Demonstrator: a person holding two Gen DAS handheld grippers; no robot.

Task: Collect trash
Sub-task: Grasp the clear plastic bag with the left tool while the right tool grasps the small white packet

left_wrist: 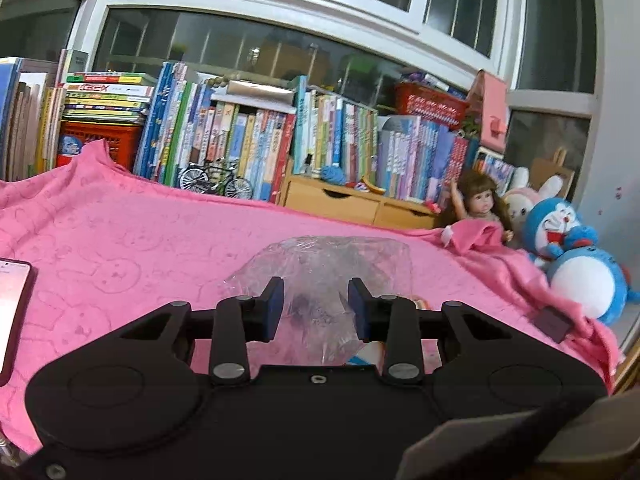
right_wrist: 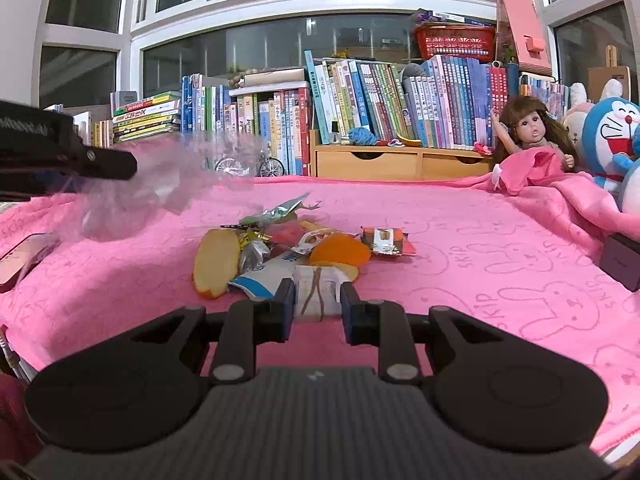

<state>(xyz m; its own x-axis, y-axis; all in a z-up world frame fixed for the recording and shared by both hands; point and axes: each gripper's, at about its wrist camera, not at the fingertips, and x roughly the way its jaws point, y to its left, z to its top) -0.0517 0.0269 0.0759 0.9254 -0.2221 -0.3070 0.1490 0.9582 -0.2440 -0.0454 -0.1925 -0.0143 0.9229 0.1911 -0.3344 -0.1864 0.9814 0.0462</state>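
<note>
Right wrist, "SKIP" blanket point(right_wrist: 500, 248), right claw point(right_wrist: 316, 304) clamped on white wrapper point(right_wrist: 316, 288) (brown stripes), left claw point(left_wrist: 316, 304) gripping clear bag point(left_wrist: 320, 264).

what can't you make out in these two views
- Left wrist view: the trash pile is hidden behind the clear bag and the left gripper.
- Left wrist view: the phone is cut off by the left edge.
- Right wrist view: the bag is blurred; the white wrapper print is too small to read.
</note>
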